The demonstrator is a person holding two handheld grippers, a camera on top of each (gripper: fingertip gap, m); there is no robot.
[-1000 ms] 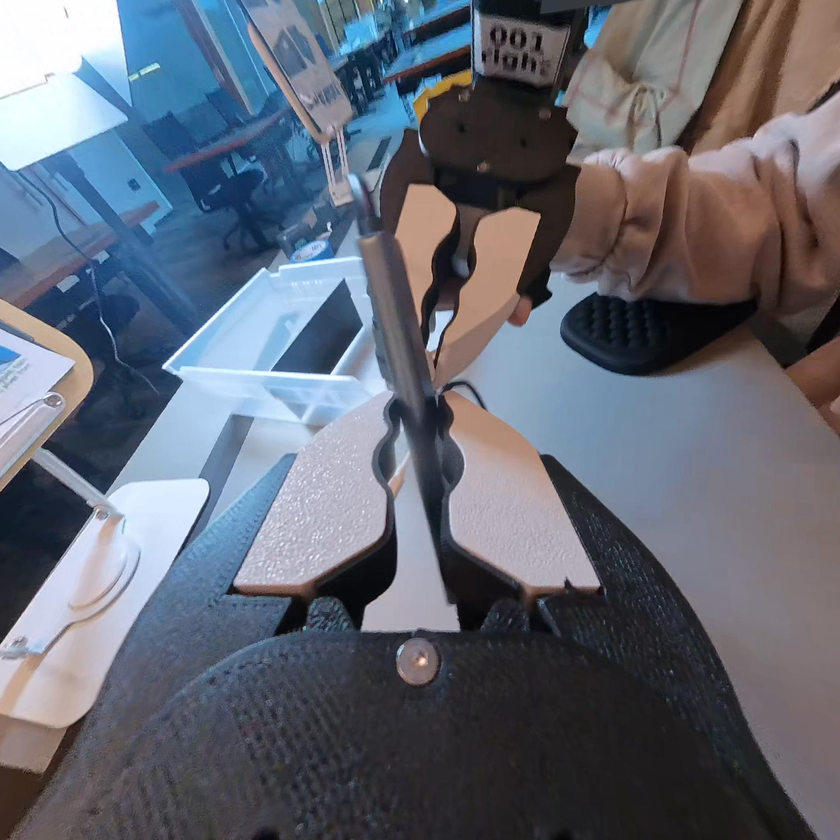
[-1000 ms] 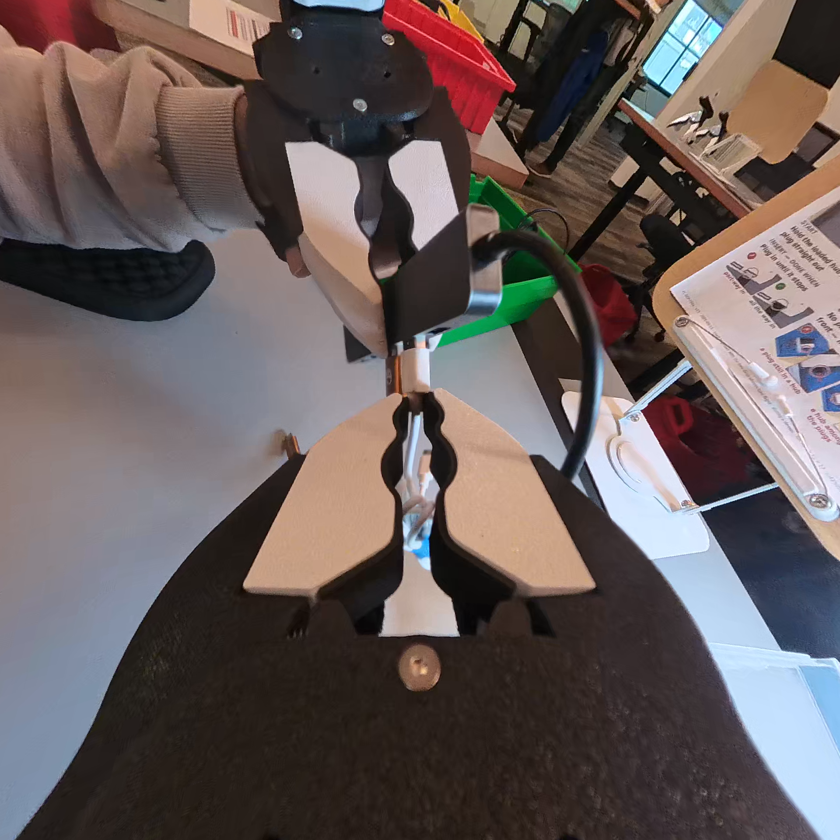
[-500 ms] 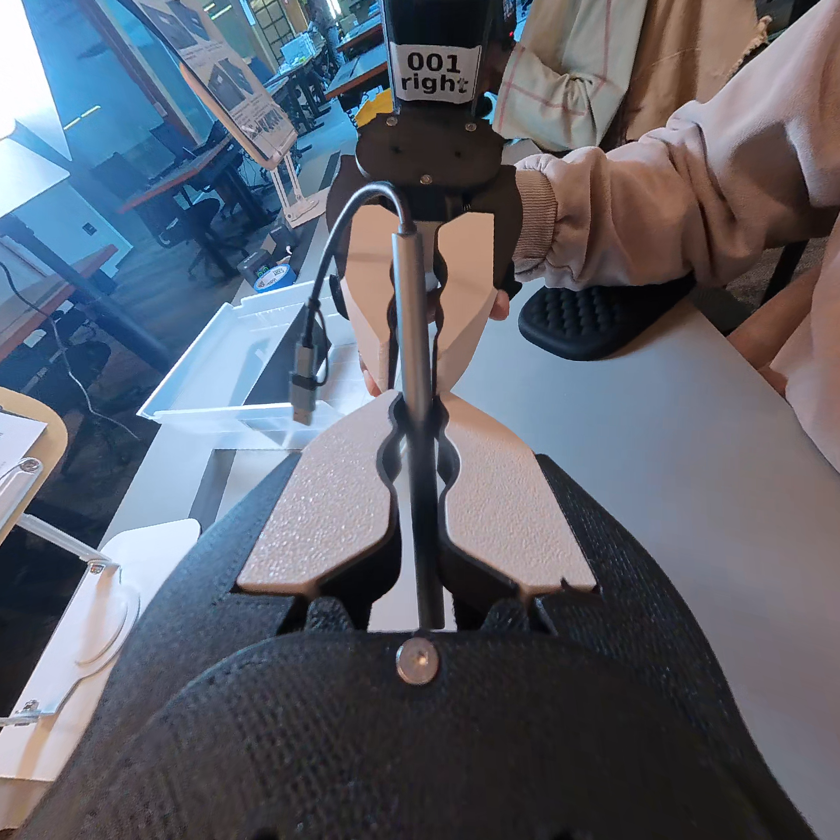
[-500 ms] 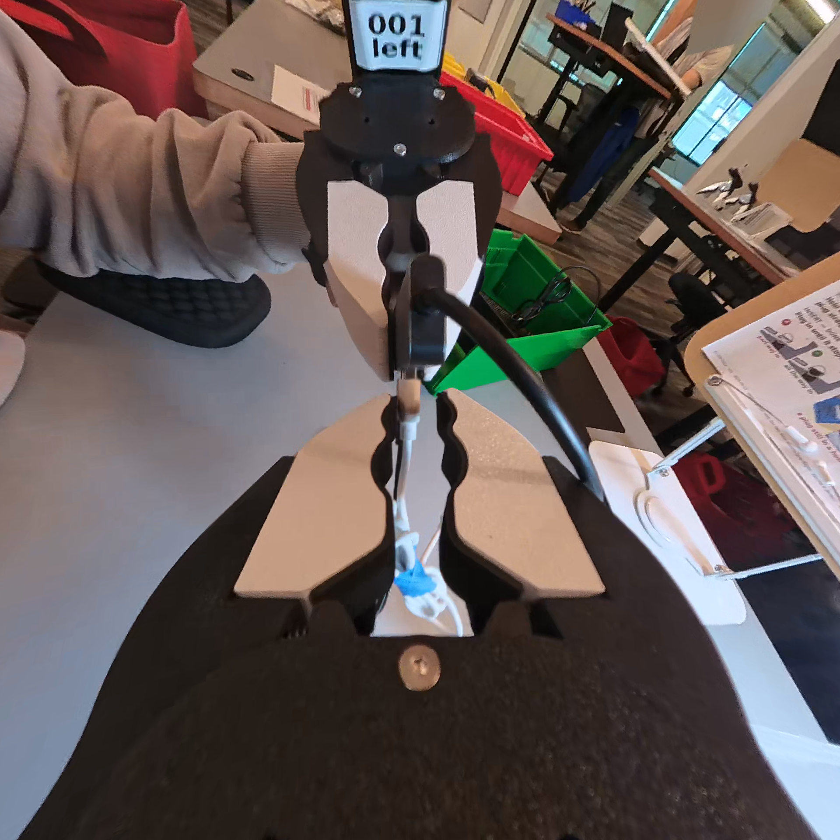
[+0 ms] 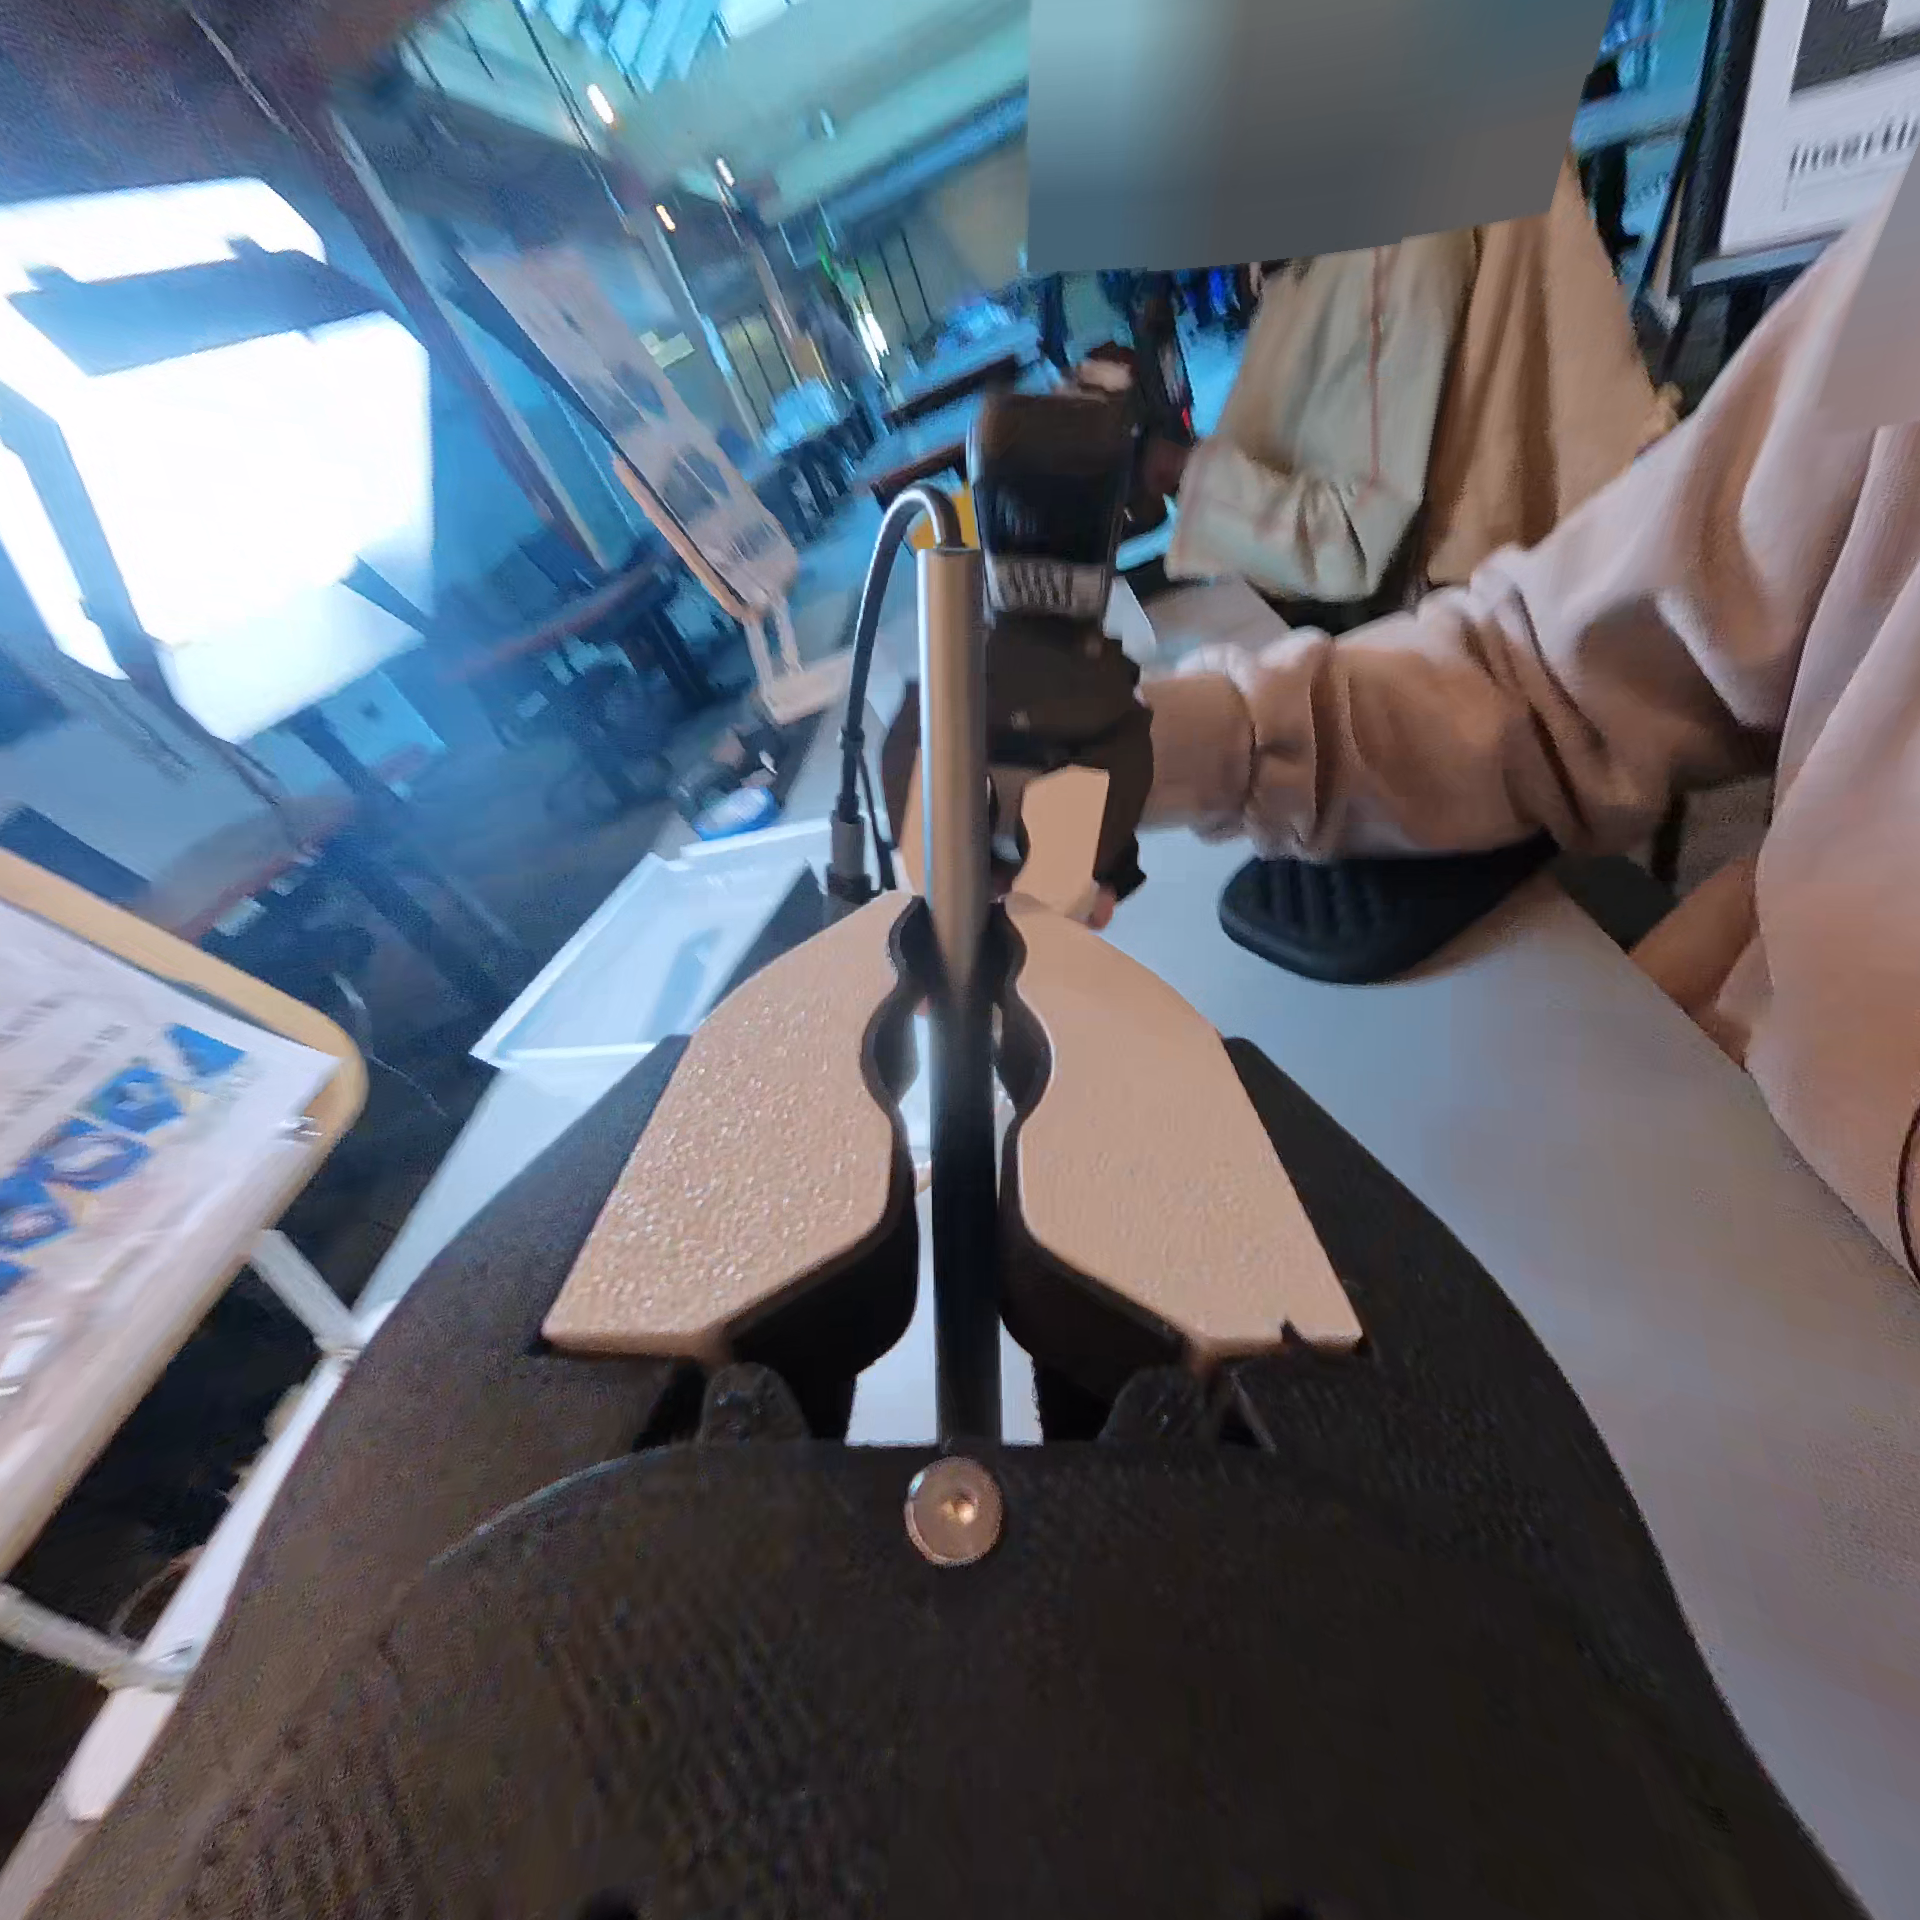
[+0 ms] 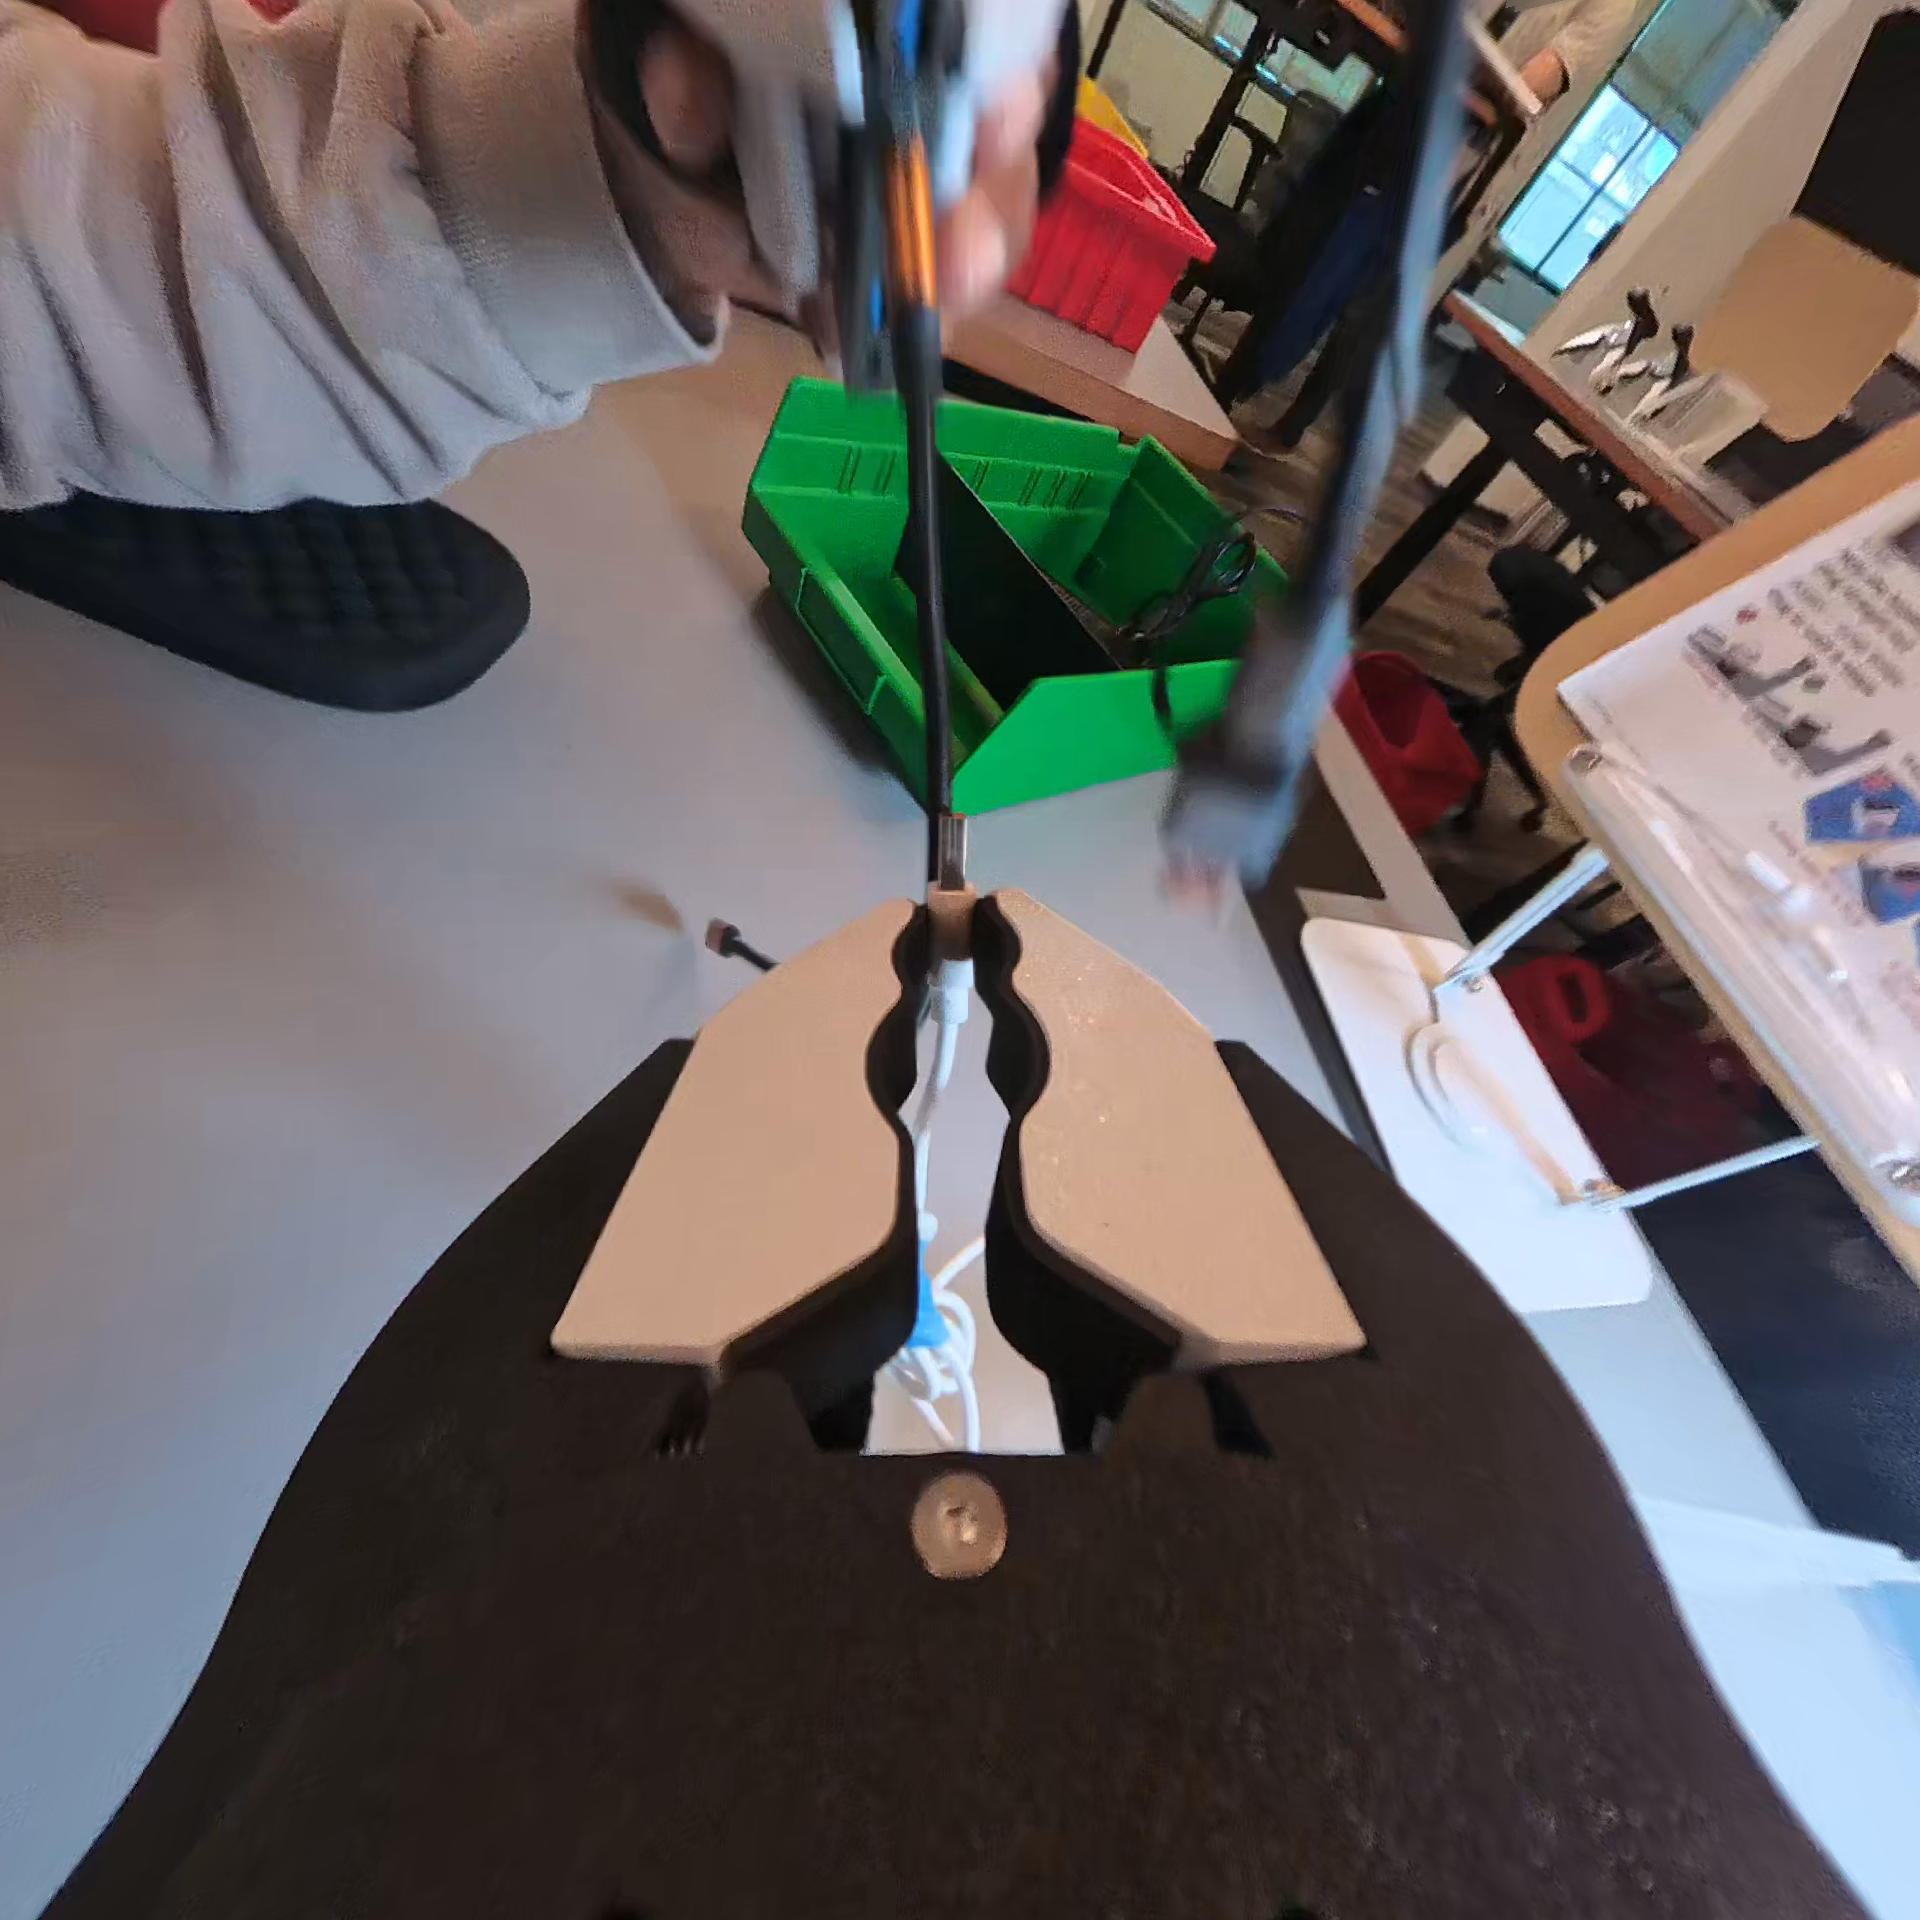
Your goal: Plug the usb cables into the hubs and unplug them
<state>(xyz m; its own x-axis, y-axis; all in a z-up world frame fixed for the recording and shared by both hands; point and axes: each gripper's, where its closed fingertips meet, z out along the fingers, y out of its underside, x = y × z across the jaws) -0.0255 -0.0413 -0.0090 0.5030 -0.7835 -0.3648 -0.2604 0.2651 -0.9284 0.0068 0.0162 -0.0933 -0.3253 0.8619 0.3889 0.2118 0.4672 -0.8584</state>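
Note:
My left gripper (image 5: 956,925) is shut on a slim grey hub (image 5: 951,727), seen edge-on and standing up between the pads. The hub's own dark cable (image 5: 868,675) loops off its far end and hangs to the left. My right gripper (image 6: 951,914) is shut on the plug of a white usb cable (image 6: 948,997). The plug's metal tip (image 6: 951,852) meets the lower end of the hub (image 6: 930,582), a thin dark line here. I cannot tell whether it is seated. The left gripper is blurred at the top of this view. The right gripper (image 5: 1039,831) shows beyond the hub.
A green bin (image 6: 1070,727) stands behind the hub. A black wrist pad (image 6: 260,592) lies under a person's sleeve. A white tray (image 5: 644,977) sits at the table's left edge. An instruction board on a white stand (image 6: 1766,779) is at the right. A small loose connector (image 6: 727,940) lies on the table. The gap from one gripper's tips to the other's is roughly 11 cm.
The left gripper has lifted and tilted the hub, so it rises out of the top of the right wrist view. The two grippers have drawn apart. Both views are blurred.

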